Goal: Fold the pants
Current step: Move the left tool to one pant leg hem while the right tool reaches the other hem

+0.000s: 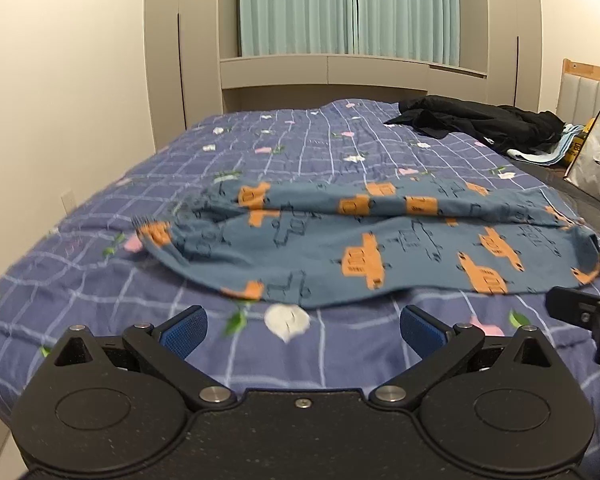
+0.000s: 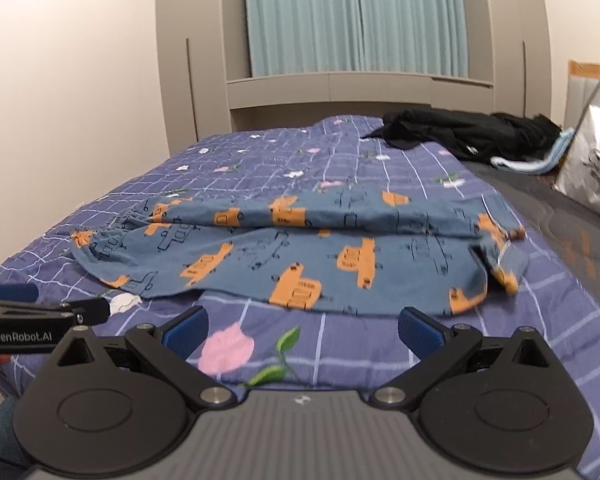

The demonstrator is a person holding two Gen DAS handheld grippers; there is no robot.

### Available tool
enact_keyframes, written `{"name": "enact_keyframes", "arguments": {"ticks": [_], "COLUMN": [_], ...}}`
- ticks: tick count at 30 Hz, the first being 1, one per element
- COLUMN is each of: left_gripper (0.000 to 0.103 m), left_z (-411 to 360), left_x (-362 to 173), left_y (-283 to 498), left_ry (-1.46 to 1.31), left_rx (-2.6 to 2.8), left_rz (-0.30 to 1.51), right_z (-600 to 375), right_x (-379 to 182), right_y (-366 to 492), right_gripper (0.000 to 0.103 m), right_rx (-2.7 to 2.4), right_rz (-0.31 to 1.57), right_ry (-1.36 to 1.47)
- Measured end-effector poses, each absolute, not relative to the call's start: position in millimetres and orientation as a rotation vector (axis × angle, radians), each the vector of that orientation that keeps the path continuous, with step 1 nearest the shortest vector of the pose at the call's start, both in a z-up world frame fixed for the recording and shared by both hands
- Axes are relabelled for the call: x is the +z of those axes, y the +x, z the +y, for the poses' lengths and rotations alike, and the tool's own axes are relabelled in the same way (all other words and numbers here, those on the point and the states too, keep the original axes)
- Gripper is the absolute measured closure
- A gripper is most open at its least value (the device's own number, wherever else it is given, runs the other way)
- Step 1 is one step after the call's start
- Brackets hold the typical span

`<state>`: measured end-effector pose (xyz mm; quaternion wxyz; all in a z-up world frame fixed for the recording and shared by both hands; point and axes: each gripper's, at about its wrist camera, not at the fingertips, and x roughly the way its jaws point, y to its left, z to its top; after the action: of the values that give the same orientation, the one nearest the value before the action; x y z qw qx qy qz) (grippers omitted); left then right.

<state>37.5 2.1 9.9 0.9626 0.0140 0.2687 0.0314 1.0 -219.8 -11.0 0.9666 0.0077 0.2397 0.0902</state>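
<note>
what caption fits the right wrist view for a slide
Right gripper, jaws open and empty, over a blue checked bedspread facing blue pants with orange prints.

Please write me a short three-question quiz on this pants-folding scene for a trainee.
1. True or false: the left gripper is shut on the pants.
2. What lies at the far right of the bed, behind the pants? A) black clothes B) a red pillow C) a laptop
3. Fill in: the waistband of the pants lies toward the ____ side of both views.

Key
1. False. Both the left gripper and the right gripper are open and clear of the pants.
2. A, the black clothes.
3. Left; the gathered elastic shows there in the right wrist view.
</note>
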Motion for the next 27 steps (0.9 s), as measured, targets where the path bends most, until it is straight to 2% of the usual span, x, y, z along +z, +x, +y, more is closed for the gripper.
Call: {"name": "enact_keyframes", "arguments": {"ticks": [16, 27], "left_gripper": [0.001, 0.001], "left_z": [16.9, 41.0], "left_x": [43.7, 53.5], "left_y": [107.8, 187.5], "left_ry": [0.084, 0.146], "left_rx": [0.085, 0.102], "left_rz": [0.506, 0.527], "right_z": [-231.9, -225.5], "right_x": [20.7, 31.2], "right_y": [68.0, 150.1], "right_gripper": [0.0, 0.0], "right_rx": [0.253, 0.35], "right_rz": [0.453, 0.514], "right_ry": [-0.096, -0.17]}}
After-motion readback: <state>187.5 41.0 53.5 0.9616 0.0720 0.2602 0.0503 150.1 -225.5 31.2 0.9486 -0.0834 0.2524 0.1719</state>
